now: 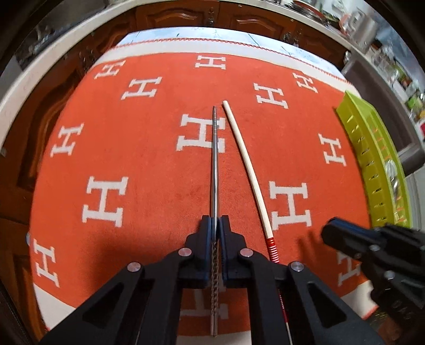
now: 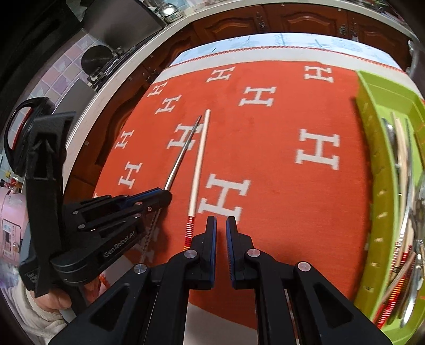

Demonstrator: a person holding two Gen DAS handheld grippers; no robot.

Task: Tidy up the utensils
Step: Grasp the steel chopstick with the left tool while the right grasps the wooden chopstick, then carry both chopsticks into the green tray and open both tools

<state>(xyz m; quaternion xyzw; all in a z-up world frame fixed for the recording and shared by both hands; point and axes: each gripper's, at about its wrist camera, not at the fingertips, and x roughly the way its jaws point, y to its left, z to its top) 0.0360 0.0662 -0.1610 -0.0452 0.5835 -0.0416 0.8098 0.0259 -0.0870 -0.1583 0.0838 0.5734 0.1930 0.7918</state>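
My left gripper [image 1: 215, 223] is shut on a metal chopstick [image 1: 215, 164] with a twisted handle, gripped near its handle end, the tip pointing away over the orange cloth. It also shows in the right wrist view [image 2: 183, 154], held by the left gripper [image 2: 166, 195]. A wooden chopstick [image 1: 245, 162] with a red-banded handle lies on the cloth just right of it, also in the right wrist view [image 2: 199, 162]. My right gripper [image 2: 221, 225] is empty, its jaws a narrow gap apart, just right of the wooden chopstick's red end. It shows at the right in the left wrist view [image 1: 332, 233].
An orange cloth with white H marks [image 1: 132, 159] covers the table. A green slotted tray [image 2: 372, 159] stands along the right edge and holds several utensils [image 2: 401, 169]. Wooden cabinets [image 2: 292, 21] and a counter stand behind the table.
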